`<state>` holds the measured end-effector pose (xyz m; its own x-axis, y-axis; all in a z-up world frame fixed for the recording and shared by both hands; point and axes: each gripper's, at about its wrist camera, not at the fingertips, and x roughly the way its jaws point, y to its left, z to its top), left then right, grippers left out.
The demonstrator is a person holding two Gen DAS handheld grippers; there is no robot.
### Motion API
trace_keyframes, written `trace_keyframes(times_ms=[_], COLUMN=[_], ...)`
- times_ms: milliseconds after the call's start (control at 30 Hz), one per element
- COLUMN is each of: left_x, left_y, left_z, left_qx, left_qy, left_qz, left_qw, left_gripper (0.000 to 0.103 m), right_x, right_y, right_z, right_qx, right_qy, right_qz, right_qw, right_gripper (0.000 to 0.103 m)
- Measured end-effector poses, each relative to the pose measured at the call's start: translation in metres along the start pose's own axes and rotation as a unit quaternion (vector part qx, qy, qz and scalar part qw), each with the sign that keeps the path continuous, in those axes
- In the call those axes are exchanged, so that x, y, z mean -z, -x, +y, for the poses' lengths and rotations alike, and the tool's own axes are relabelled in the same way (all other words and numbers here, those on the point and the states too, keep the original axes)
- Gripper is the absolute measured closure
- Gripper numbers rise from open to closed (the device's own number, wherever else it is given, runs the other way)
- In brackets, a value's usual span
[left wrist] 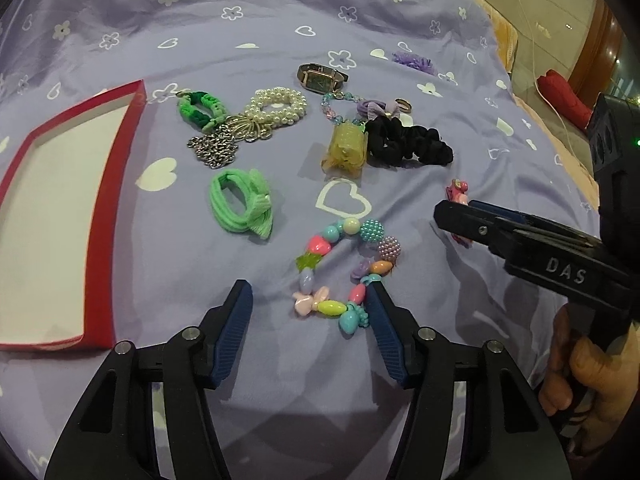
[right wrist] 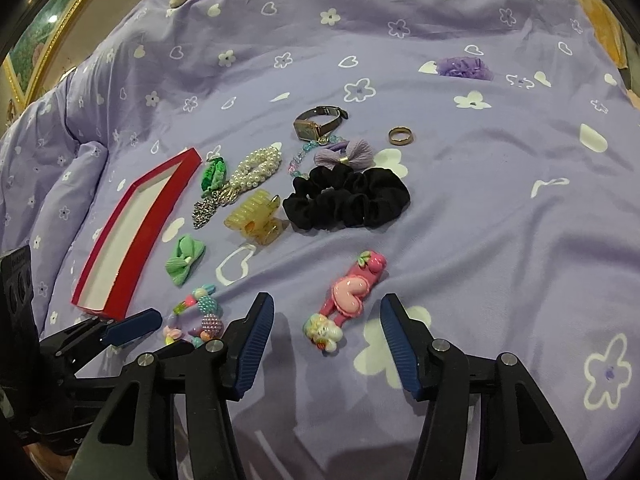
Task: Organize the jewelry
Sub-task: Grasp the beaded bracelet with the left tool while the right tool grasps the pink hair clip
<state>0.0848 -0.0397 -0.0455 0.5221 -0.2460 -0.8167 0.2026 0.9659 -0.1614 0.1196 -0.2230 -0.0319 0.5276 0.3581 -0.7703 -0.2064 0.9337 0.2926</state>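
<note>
On the purple bedspread (right wrist: 500, 220) lies a spread of jewelry and hair things. At its left edge sits a red box (left wrist: 112, 200), open, with a white floor. Beside it, a green braided band (left wrist: 200, 110) touches a pearl bracelet (left wrist: 276, 106), with a silver chain (left wrist: 216, 150) just below them. A light green hair tie (left wrist: 242, 210) lies nearer, apart from these. Farther back a watch (right wrist: 318, 124) rests by a string of clear beads, and a lilac bow (right wrist: 346, 156) sits against a black scrunchie (right wrist: 348, 198). A ring (right wrist: 401, 135) lies alone right of the bow. A yellow claw clip (right wrist: 256, 218) lies between the chain and the scrunchie. A purple ruffle (right wrist: 464, 67) sits well apart at the far side.

Left tongs (left wrist: 310, 308) are spread wide, low over the bed, their right finger touching or just beside a bead bracelet (left wrist: 344, 268) that lies mostly between the fingers. Right tongs (right wrist: 328, 324) are also spread, with the near end of a pink hair clip (right wrist: 348, 296) lying between the fingertips; neither tongs pinches anything.
</note>
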Motion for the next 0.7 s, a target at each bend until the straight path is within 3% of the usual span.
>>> trace_keyframes(times_ms=[133,167,200,267,700], left_x=[-0.003,-0.003,-0.003,-0.003,-0.002], left_y=[-0.002,-0.003,-0.002,0.0,0.032], left_z=[0.003,0.005,0.008,0.013,0.024], left_qx=[0.012,0.017,0.023,0.037,0.049], left_qy=[0.002,0.005,0.009,0.02,0.035], left_qz=[0.001,0.002,0.0,-0.002,-0.038], left_qw=[0.9999,0.9998,0.9997,0.9991,0.9975], left_gripper=[0.078,0.08,0.081,0.082,0.085], right_x=[-0.003,-0.003,-0.003,-0.002,0.0], right_y=[-0.007,-0.007,-0.007,-0.005,0.015], right_z=[0.0,-0.001,-0.002,-0.006,0.015], right_qx=[0.014,0.02,0.022,0.018,-0.009], right_qy=[0.006,0.007,0.007,0.003,0.021], right_qz=[-0.002,-0.004,-0.004,-0.006,-0.02], right_qw=[1.0,1.0,1.0,1.0,1.0], right_gripper=[0.063,0.073,0.082,0.085,0.085])
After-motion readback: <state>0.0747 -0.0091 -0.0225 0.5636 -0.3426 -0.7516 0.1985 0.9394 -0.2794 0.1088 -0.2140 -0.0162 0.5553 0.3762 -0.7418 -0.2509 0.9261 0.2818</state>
